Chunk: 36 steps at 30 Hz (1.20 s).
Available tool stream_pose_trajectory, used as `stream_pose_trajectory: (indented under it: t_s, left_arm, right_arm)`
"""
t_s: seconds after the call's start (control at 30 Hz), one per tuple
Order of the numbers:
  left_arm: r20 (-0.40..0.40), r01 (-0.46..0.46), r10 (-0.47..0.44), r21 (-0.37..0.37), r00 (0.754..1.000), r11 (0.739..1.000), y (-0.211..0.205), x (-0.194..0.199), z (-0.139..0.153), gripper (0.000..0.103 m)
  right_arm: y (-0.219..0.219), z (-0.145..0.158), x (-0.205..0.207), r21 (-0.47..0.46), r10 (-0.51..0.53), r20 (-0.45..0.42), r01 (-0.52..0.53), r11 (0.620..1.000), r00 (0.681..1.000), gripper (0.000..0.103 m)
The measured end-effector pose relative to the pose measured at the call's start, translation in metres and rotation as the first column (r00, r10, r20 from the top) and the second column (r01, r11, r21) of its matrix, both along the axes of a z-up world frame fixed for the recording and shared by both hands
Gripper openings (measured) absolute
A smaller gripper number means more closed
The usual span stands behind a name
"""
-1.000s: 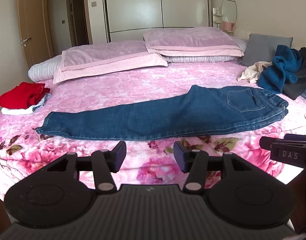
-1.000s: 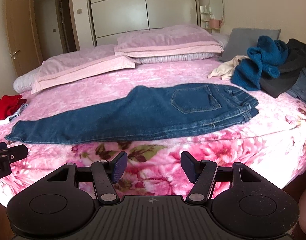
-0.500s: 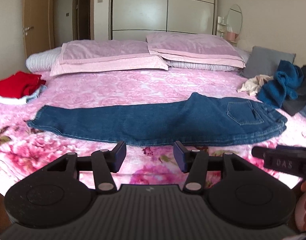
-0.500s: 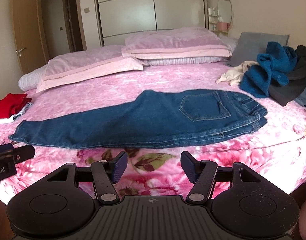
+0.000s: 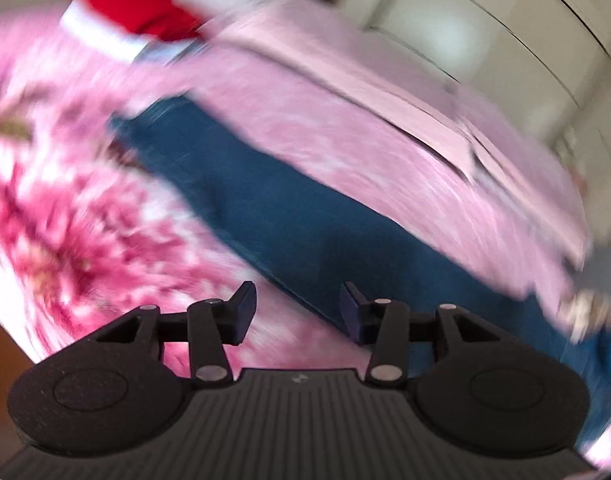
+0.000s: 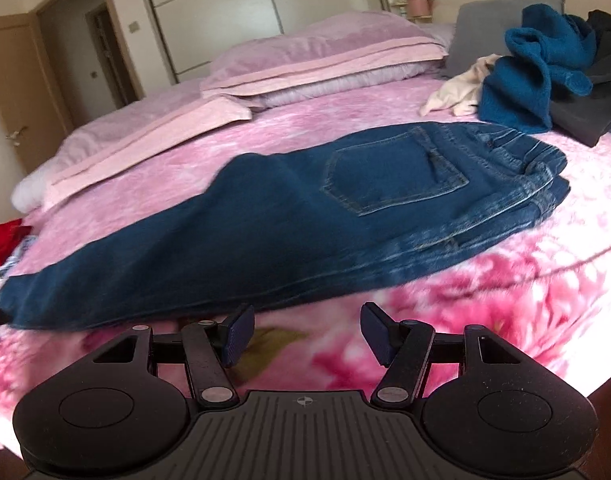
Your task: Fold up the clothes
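Observation:
A pair of blue jeans (image 6: 305,220) lies flat across the pink floral bedspread (image 6: 465,312), folded lengthwise, waistband at the right and leg ends at the left. My right gripper (image 6: 303,334) is open just short of the jeans' near edge, nothing between its fingers. The left wrist view is tilted and heavily blurred. There the jeans (image 5: 285,220) run diagonally, and my left gripper (image 5: 297,312) is open over their near edge, holding nothing.
A pile of unfolded clothes (image 6: 545,68), teal, cream and dark, sits at the far right. Folded red and white clothes (image 5: 129,12) lie at the far left. Pink pillows (image 6: 317,56) line the headboard side. A grey cushion (image 6: 489,24) stands behind the pile.
Both grippers have moved closer to the jeans. The left one has swung and tilted sharply toward the leg end, blurring its view. Both stay open.

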<state>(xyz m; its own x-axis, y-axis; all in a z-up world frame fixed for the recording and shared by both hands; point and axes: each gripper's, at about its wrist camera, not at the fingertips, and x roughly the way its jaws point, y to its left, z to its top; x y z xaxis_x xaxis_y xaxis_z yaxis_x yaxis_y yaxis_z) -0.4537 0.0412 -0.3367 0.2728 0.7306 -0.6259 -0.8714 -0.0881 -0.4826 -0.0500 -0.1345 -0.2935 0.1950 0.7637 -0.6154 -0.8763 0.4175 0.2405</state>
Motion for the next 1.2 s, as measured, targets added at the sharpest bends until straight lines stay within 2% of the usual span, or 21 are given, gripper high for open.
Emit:
stream_pose_trajectory:
  t_s: [0.07, 0.13, 0.27, 0.37, 0.43, 0.5, 0.53, 0.57, 0.6, 0.67, 0.7, 0.8, 0.87, 0.9, 0.93, 0.97, 1.0, 1.07, 1.1, 1.2]
  left_arm:
    - [0.114, -0.083, 0.089, -0.062, 0.989, 0.995, 0.018, -0.027, -0.011, 0.042]
    - [0.173, -0.152, 0.165, -0.087, 0.971, 0.985, 0.032, -0.048, -0.019, 0.042]
    - [0.219, -0.219, 0.237, -0.104, 0.947, 0.97, 0.057, -0.069, -0.034, 0.042]
    - [0.238, -0.24, 0.251, -0.074, 0.938, 0.968, 0.071, -0.074, -0.041, 0.042]
    - [0.219, -0.24, 0.242, -0.036, 0.945, 0.97, 0.077, -0.068, -0.044, 0.042]
    - [0.194, -0.235, 0.232, -0.005, 0.953, 0.972, 0.08, -0.064, -0.046, 0.037]
    - [0.177, -0.231, 0.225, 0.009, 0.958, 0.973, 0.081, -0.062, -0.046, 0.033]
    - [0.156, -0.228, 0.222, 0.018, 0.962, 0.974, 0.081, -0.061, -0.046, 0.019]
    - [0.137, -0.23, 0.225, 0.02, 0.965, 0.973, 0.082, -0.061, -0.047, 0.01]
    - [0.156, -0.22, 0.214, 0.018, 0.964, 0.975, 0.082, -0.066, -0.05, 0.006]
    - [0.139, -0.209, 0.204, 0.021, 0.969, 0.978, 0.083, -0.065, -0.047, 0.005]
    - [-0.038, -0.113, 0.117, 0.102, 0.992, 0.988, 0.087, -0.042, -0.02, 0.003]
    - [-0.173, 0.007, 0.031, 0.216, 0.985, 0.976, 0.082, -0.014, 0.009, 0.003]
    - [-0.214, 0.065, -0.008, 0.26, 0.977, 0.963, 0.079, -0.002, 0.021, 0.003]
    - [-0.265, 0.159, -0.075, 0.312, 0.961, 0.937, 0.073, 0.017, 0.035, 0.003]
    - [-0.313, 0.247, -0.135, 0.349, 0.94, 0.904, 0.065, 0.035, 0.046, 0.003]
    - [-0.371, 0.346, -0.203, 0.373, 0.906, 0.861, 0.057, 0.057, 0.055, 0.003]
    - [-0.476, 0.536, -0.335, 0.388, 0.813, 0.749, 0.036, 0.107, 0.063, 0.003]
    - [-0.496, 0.596, -0.388, 0.379, 0.777, 0.708, 0.029, 0.127, 0.06, 0.004]
    - [-0.481, 0.758, -0.598, 0.276, 0.641, 0.591, 0.012, 0.189, 0.028, 0.013]
  right_arm:
    - [0.006, 0.0, 0.006, -0.006, -0.019, 0.001, 0.019, 1.0, 1.0, 0.062]
    - [0.012, 0.0, 0.012, -0.012, -0.037, 0.002, 0.037, 0.999, 0.999, 0.062]
    - [0.024, 0.0, 0.024, -0.024, -0.075, 0.004, 0.075, 0.997, 0.997, 0.062]
    - [0.034, -0.001, 0.032, -0.032, -0.099, 0.006, 0.099, 0.995, 0.995, 0.062]
    - [0.043, -0.002, 0.036, -0.034, -0.108, 0.009, 0.108, 0.994, 0.994, 0.062]
    - [0.048, -0.003, 0.039, -0.031, -0.116, 0.013, 0.117, 0.993, 0.993, 0.062]
    - [0.05, -0.003, 0.04, -0.029, -0.12, 0.016, 0.121, 0.992, 0.993, 0.062]
    - [0.051, -0.003, 0.041, -0.026, -0.122, 0.018, 0.122, 0.992, 0.992, 0.062]
    - [0.051, -0.003, 0.042, -0.023, -0.121, 0.02, 0.122, 0.992, 0.992, 0.062]
    - [0.051, -0.005, 0.044, -0.019, -0.118, 0.02, 0.119, 0.993, 0.993, 0.062]
    - [0.051, -0.005, 0.045, -0.017, -0.117, 0.02, 0.117, 0.993, 0.993, 0.062]
    - [0.049, -0.003, 0.048, -0.012, -0.119, 0.027, 0.119, 0.993, 0.993, 0.062]
    - [0.047, -0.001, 0.05, -0.006, -0.127, 0.03, 0.128, 0.992, 0.991, 0.062]
    - [0.045, 0.001, 0.052, -0.002, -0.137, 0.03, 0.137, 0.991, 0.99, 0.062]
    - [0.043, 0.002, 0.054, 0.002, -0.146, 0.03, 0.146, 0.989, 0.989, 0.062]
    - [0.042, 0.004, 0.055, 0.006, -0.156, 0.029, 0.156, 0.988, 0.987, 0.062]
    - [0.04, 0.005, 0.057, 0.01, -0.166, 0.027, 0.166, 0.986, 0.986, 0.062]
    - [0.039, 0.008, 0.061, 0.023, -0.181, 0.018, 0.181, 0.983, 0.983, 0.062]
    - [0.038, 0.01, 0.061, 0.031, -0.184, 0.015, 0.183, 0.983, 0.983, 0.062]
    - [0.04, 0.013, 0.061, 0.042, -0.178, 0.014, 0.178, 0.983, 0.984, 0.062]
